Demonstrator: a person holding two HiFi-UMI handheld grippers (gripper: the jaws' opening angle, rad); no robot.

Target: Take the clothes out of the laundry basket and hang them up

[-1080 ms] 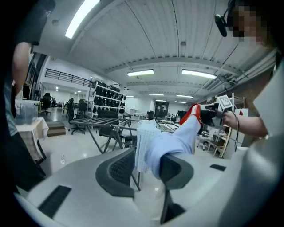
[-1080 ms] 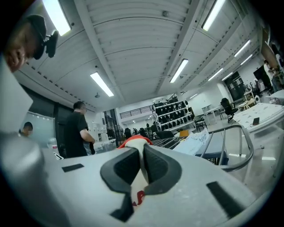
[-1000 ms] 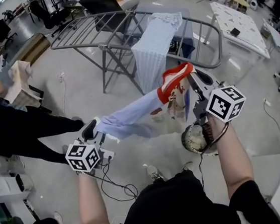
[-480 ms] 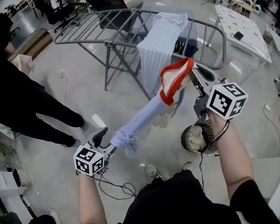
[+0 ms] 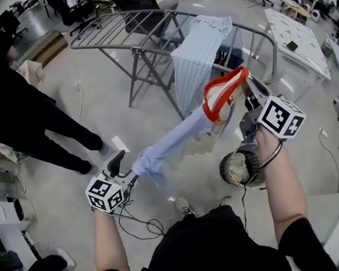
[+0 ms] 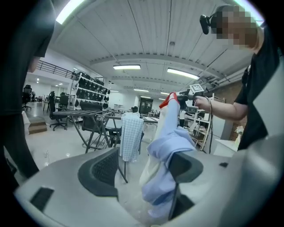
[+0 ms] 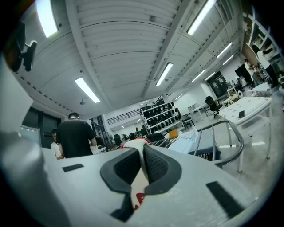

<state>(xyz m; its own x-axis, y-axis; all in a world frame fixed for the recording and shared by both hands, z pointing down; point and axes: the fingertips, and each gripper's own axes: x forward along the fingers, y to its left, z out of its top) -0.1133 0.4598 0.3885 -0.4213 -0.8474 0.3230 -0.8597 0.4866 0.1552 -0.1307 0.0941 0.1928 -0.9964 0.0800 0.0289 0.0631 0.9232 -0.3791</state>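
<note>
A pale blue and white garment (image 5: 176, 140) with a red collar (image 5: 225, 88) is stretched across the head view between my two grippers. My right gripper (image 5: 247, 91) (image 7: 142, 162) is shut on the collar end, and a strip of white and red cloth (image 7: 137, 186) shows between its pads. My left gripper (image 5: 126, 169) (image 6: 142, 170) is lower left. Its jaws have just been opening and stand wide apart. The bunched blue sleeve (image 6: 171, 146) only drapes over the right finger (image 6: 184, 166). The laundry basket (image 5: 241, 169) sits on the floor under my right forearm.
A grey drying rack (image 5: 139, 34) stands ahead with a checked cloth (image 5: 199, 54) hung over it. A person in black (image 5: 12, 102) stands at the left. A white table (image 5: 291, 28) is at the right, and a cable (image 5: 140, 224) lies by my feet.
The left gripper's jaws have spread apart, so the sleeve is no longer pinched. The garment has pulled into a narrow band. The person in black has stepped in at the left.
</note>
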